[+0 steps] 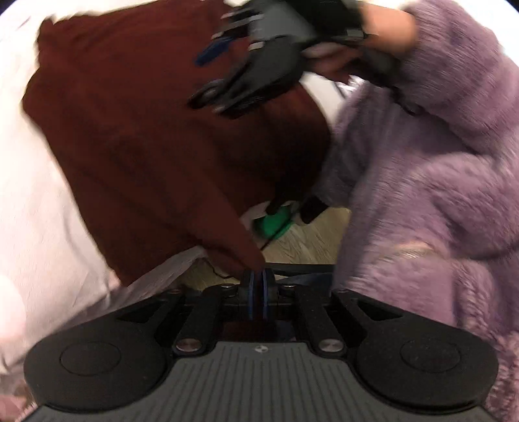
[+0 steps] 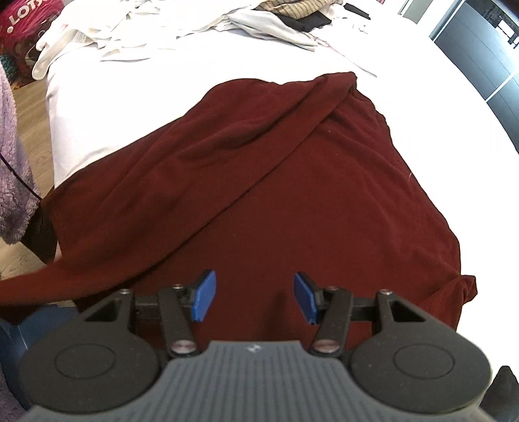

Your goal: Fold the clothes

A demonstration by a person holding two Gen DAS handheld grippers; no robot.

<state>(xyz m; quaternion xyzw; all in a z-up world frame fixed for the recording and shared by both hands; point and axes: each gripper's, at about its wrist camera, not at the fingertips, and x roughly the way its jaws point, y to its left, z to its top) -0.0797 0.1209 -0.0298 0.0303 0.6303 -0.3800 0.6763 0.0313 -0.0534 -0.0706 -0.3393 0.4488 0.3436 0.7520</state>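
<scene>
A dark red garment lies spread over the white bed, one long fold running diagonally across it. In the left wrist view my left gripper is shut on a corner of the dark red garment, which stretches away from the blue pads. My right gripper hovers just above the cloth near its close edge, standing open, blue pads wide apart and nothing between them. The right gripper also shows blurred at the top of the left view, held by a hand.
A person in a fluffy purple coat stands at the right of the left view. A pile of pale and dark clothes lies at the bed's far end. Wooden floor and a green object show below the bed edge.
</scene>
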